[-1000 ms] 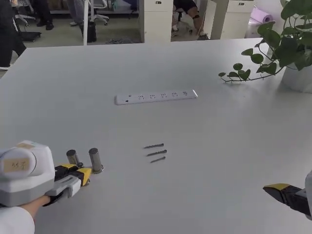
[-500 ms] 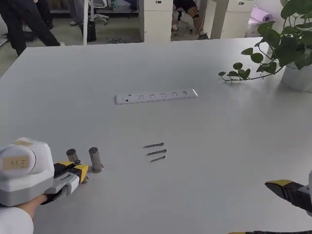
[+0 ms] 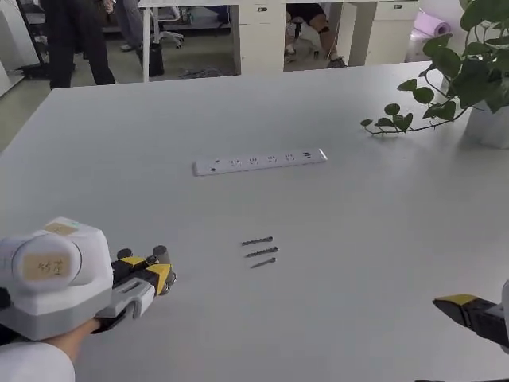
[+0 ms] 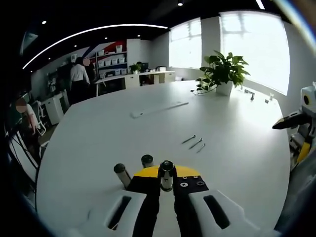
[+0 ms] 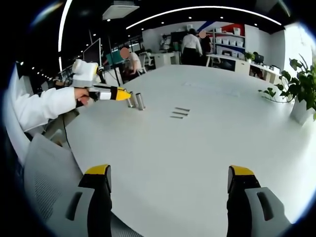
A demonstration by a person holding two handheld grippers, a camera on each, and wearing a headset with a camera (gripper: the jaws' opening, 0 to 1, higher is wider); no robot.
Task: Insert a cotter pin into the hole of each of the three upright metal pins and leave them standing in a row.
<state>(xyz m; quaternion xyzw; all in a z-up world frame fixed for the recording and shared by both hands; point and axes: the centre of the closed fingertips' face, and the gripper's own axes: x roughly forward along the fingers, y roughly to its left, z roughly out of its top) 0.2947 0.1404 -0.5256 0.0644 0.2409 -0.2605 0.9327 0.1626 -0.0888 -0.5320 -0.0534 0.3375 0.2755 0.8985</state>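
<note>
One metal pin (image 4: 167, 174) is pinched in the left hand-held gripper (image 3: 149, 269), near front-left of tabletop (image 3: 358, 223). 2 other pins (image 4: 121, 172) stand just beside. 3 cotter pins (image 3: 259, 251) lie mid-tabletop, well apart from them. Right hand-held gripper (image 5: 169, 171) is spread wide.

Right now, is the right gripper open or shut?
Open: the yellow-tipped right gripper holds its jaws wide apart, with nothing between them.
</note>
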